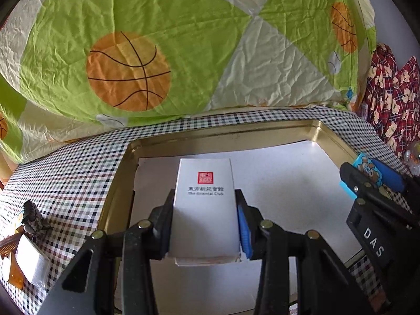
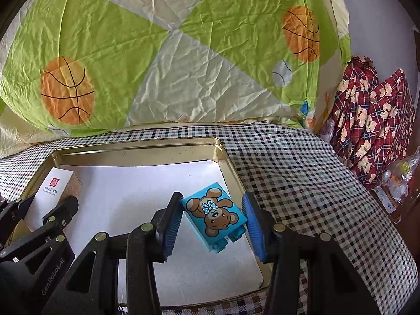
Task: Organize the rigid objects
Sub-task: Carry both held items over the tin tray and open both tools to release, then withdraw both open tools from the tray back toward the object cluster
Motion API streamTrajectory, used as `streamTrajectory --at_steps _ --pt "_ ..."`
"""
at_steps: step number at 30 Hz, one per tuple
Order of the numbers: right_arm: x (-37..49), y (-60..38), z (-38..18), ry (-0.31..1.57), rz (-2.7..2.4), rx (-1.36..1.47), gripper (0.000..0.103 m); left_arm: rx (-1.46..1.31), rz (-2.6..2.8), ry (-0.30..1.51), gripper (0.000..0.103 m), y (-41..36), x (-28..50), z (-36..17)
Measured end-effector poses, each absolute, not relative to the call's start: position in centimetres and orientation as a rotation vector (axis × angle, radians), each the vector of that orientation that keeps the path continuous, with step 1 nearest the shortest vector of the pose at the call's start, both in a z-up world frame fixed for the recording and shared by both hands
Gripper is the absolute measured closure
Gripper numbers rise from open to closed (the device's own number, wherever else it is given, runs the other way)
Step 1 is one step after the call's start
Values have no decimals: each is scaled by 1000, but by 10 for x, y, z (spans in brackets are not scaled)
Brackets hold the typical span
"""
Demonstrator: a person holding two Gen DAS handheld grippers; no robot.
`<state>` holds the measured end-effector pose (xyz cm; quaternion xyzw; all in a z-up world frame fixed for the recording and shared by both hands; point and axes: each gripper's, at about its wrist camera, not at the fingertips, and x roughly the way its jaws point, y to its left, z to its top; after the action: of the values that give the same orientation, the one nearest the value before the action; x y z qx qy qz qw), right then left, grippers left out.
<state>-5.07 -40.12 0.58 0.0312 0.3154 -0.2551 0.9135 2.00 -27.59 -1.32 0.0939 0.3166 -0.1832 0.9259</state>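
The gold tray's [image 1: 123, 183] near edge is hidden behind the left tool [image 1: 206, 223]. The white box's [image 1: 204, 204] print is too blurred to read. Small items [image 1: 26, 249] at the left are cut off.

The tray [image 2: 223, 155] lies on the checked cloth [image 2: 302, 173], straight ahead of and below both grippers, with a paper sheet [image 2: 136, 197] lining its floor. Beyond the tray's far rim the quilt [image 2: 168, 52] rises as a bulky heap. Between the fingers of the left gripper [image 1: 206, 220] sits the white box [image 1: 204, 210], over the tray's left half. The bear block [image 2: 214, 215] sits tilted between the fingers of the right gripper [image 2: 212, 223], near the tray's right wall. To the left gripper's left, outside the tray, a small packet [image 1: 31, 262] and a dark clip [image 1: 31, 216] rest on the cloth (other bits there are too small to tell). Far right of the right gripper, patterned fabric [image 2: 372, 120] stands against the wall.
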Motion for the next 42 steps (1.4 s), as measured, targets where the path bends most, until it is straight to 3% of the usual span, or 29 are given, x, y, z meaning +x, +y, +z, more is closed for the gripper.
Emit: streamTrajectory --at_steps 17,19,20,21,22,28,35,42 --pt "-47 -402 2 678 -500 85 53 220 -372 676 63 -278 23 -18" --pt "-47 -401 2 680 -507 82 45 216 -355 681 61 -277 24 -18" --pt "-47 -400 3 672 -508 84 34 209 -344 678 58 -275 23 -18" --pt "-49 -399 4 657 -495 96 30 201 -334 667 44 -273 22 -17" --pt "-51 -398 5 641 -497 101 20 190 -328 648 36 -270 19 -14" --pt "-56 -395 11 558 -529 99 13 80 -300 574 5 -246 13 -5" --pt "-61 -391 16 515 -504 83 13 86 -254 444 1 -232 -1 7" --pt "-69 -383 22 435 -494 59 13 72 -244 437 1 -217 -6 9"
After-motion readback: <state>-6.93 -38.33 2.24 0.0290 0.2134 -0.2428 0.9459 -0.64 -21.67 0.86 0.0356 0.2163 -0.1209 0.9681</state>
